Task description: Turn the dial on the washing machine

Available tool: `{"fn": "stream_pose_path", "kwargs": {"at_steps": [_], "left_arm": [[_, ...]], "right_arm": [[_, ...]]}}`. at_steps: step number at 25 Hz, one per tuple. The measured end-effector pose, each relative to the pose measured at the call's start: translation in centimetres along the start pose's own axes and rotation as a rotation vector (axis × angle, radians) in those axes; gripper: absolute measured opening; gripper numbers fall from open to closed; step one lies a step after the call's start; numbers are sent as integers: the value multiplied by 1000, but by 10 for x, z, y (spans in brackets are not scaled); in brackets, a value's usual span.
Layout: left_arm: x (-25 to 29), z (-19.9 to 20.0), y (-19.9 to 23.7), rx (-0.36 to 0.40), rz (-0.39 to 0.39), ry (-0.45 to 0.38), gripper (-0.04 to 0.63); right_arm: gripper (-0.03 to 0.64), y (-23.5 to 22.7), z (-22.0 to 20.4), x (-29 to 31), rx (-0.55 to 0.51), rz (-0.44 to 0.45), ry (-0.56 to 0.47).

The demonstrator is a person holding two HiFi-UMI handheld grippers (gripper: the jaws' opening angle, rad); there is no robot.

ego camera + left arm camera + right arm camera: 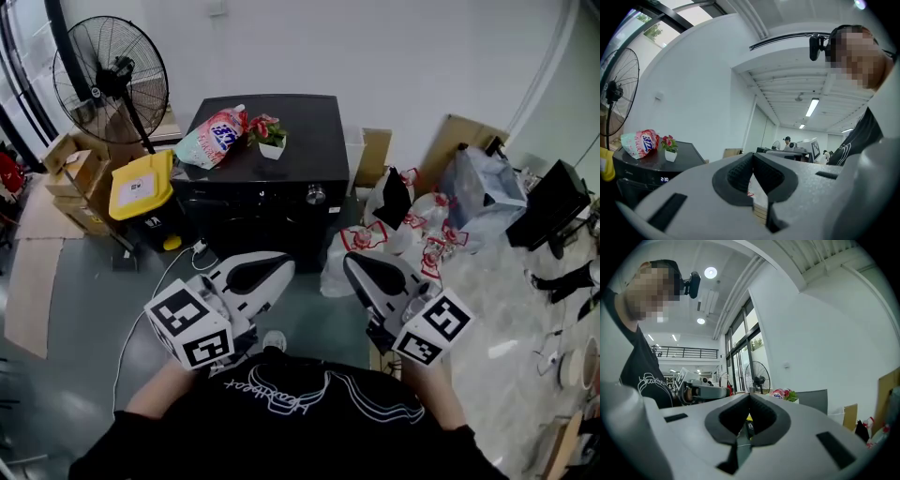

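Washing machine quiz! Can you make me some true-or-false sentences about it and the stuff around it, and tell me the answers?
1. A little pot of flowers stands on top of the washing machine. True.
2. The right gripper is turning the dial. False: it is held back from the machine, its jaws together on nothing.
3. In the head view, a big fan stands to the left of the machine. True.
4. The pink and white bag lies on the floor. False: it lies on top of the machine, beside the flowers.
5. The left gripper has its jaws wide open. False: they are together and empty.
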State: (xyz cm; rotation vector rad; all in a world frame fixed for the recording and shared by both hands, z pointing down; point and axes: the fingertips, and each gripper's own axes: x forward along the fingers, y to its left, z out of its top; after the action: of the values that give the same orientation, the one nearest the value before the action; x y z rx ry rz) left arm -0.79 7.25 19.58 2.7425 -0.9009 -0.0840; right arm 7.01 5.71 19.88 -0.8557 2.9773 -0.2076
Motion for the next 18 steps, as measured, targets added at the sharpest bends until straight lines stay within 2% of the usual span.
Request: {"fn": "stream_pose_path", "kwargs": {"at_steps": [18], "left_arm": [[0,-5,-5,16,36,-18,4]], "right_arm": [[3,3,4,-11,-27,2,-10]]}}
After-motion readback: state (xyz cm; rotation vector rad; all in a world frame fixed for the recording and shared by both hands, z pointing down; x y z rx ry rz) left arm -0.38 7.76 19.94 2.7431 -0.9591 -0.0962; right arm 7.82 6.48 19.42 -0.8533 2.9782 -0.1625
